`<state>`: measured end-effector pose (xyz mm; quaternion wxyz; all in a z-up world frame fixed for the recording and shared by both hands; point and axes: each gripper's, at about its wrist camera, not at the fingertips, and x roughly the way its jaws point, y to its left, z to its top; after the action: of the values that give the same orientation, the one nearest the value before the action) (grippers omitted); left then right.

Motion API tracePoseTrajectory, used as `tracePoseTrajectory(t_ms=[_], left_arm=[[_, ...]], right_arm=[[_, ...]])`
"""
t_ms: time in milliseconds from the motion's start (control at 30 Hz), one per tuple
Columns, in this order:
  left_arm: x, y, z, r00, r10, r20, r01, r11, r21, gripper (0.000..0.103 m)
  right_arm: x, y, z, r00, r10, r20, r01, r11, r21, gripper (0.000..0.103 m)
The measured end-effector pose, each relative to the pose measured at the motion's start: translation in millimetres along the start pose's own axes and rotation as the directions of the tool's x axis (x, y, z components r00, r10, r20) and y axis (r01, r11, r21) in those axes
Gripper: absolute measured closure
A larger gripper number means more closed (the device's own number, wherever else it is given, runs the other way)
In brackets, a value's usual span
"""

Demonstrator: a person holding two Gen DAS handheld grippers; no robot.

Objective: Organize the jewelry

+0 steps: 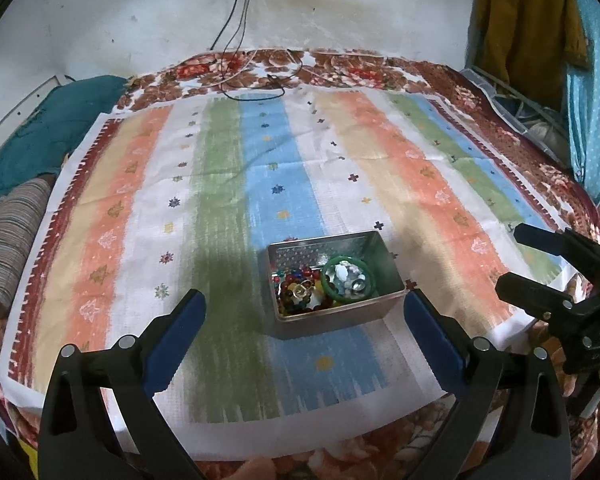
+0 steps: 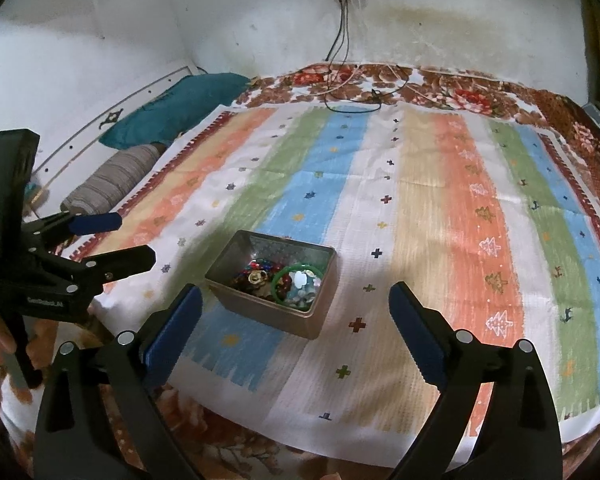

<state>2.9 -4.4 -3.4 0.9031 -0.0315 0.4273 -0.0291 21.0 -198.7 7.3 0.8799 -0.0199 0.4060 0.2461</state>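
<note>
A small open metal tin [image 1: 384, 304] [image 2: 320, 320] sits on the striped cloth near its front edge. It holds mixed jewelry: a green bangle [image 1: 330, 282] [image 2: 278, 290], coloured beads [image 1: 290, 282] [image 2: 246, 274] and shiny pieces. My left gripper [image 1: 304, 312] is open and empty, a little short of the tin, with its jaws wider than the tin. It also shows in the right wrist view [image 2: 134, 240]. My right gripper [image 2: 296, 312] is open and empty, just in front of the tin. It shows in the left wrist view [image 1: 508, 260] to the right of the tin.
The striped cloth [image 1: 340, 160] lies over a floral bedspread [image 1: 520, 140]. Cables [image 1: 256, 88] trail from a wall socket onto the far edge. A teal pillow [image 1: 48, 132] and a striped bolster [image 1: 8, 240] lie left. Clothes [image 1: 528, 24] hang at the right.
</note>
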Motion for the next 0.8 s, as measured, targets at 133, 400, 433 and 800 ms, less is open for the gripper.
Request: tracePoseTrajectory(t_ms=[133,400,433,800], left_arm=[[-4,-4,-4,1.000,0.011,0.011,-0.011,1.000,0.013,0.006],[-15,-11,-10,0.999,-0.007,0.046,0.006,1.000,0.020,0.006],[-16,-12,-11,0.999,-0.011,0.050,0.010,1.000,0.021,0.006],[-22,-19,-16,0.996,0.008,0.084,-0.011,0.999,0.039,0.006]], right_arm=[[-6,4,-3,1.000,-0.007,0.013,0.007,1.000,-0.015,0.008],[-12,9,-8,1.000,0.002,0.028,-0.001,0.999,-0.036,0.008],[-12,9,-9,1.000,0.002,0.028,-0.001,0.999,-0.037,0.008],[-17,11,-10,0.999,0.020,0.040,-0.019,0.999,-0.034,0.008]])
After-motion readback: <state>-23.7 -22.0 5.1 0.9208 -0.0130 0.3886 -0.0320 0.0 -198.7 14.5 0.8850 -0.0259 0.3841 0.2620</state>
